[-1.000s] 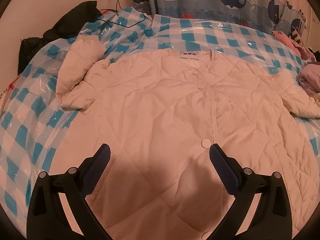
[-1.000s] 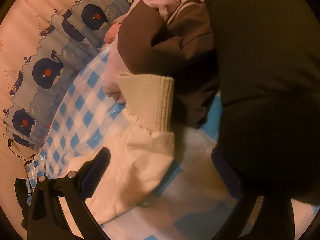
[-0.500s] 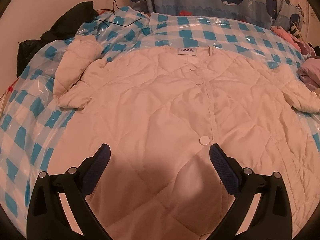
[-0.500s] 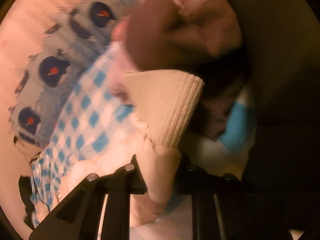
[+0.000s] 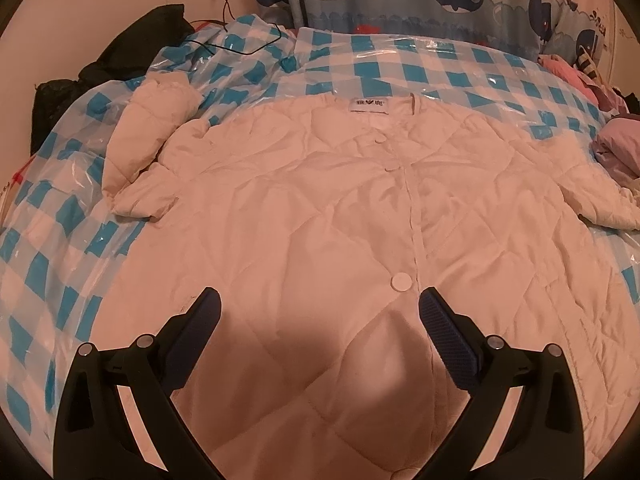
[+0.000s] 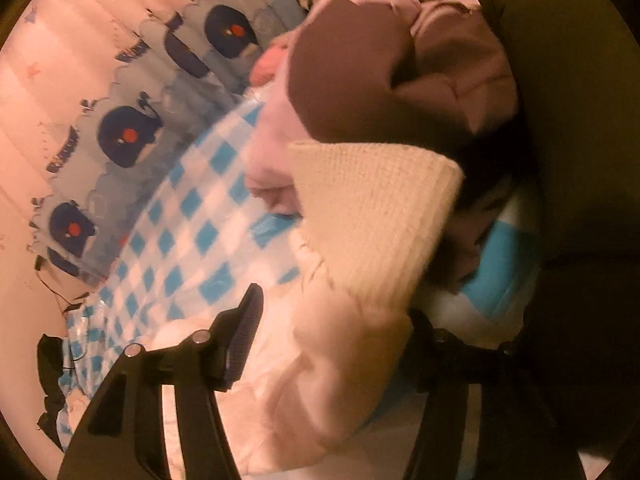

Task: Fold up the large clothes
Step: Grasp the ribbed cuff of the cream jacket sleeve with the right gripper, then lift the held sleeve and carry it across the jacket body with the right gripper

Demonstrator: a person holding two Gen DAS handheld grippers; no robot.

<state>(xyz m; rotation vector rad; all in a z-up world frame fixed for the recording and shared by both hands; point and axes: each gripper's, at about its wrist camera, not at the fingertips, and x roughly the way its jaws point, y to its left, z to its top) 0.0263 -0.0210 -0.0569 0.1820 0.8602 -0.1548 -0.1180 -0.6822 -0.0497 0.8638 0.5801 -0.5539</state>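
- A small white neck label (image 5: 369, 106) sits inside the collar of the cream quilted jacket (image 5: 320, 220), far ahead of the left jaws; its dark print is too small to read.
- No other text is legible.

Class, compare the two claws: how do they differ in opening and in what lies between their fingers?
The left claw gapes wide over the jacket, with nothing between its fingers. The right claw stands narrower, with the sleeve between its fingers; its grip is unclear. Both are black.
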